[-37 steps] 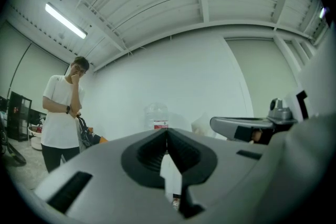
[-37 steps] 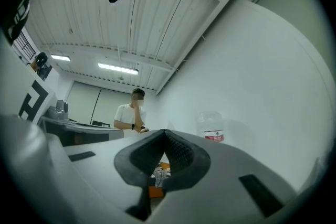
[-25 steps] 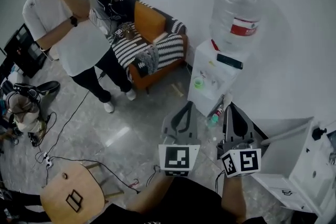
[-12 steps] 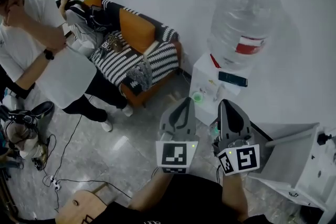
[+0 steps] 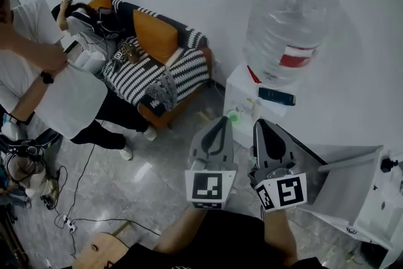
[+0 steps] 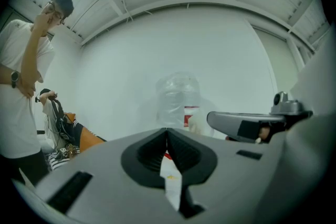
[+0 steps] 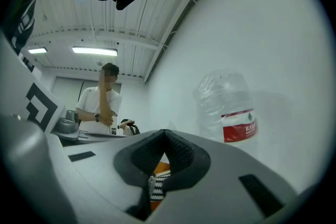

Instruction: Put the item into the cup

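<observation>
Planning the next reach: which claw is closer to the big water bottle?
Right. In the head view the right claw lies below and slightly left of the water bottle; the left claw is farther left, beyond the right one.

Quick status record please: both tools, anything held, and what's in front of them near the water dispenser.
left tool: jaws shut, nothing between them
right tool: jaws shut, nothing between them
item: none seen in either tool
ahead: water dispenser against the wall, clear bottle on top
green cup: small, looks like a cup, at the dispenser's front, just past the left tool's tip in the head view
bystander: person in white shirt at left, beside striped sofa
</observation>
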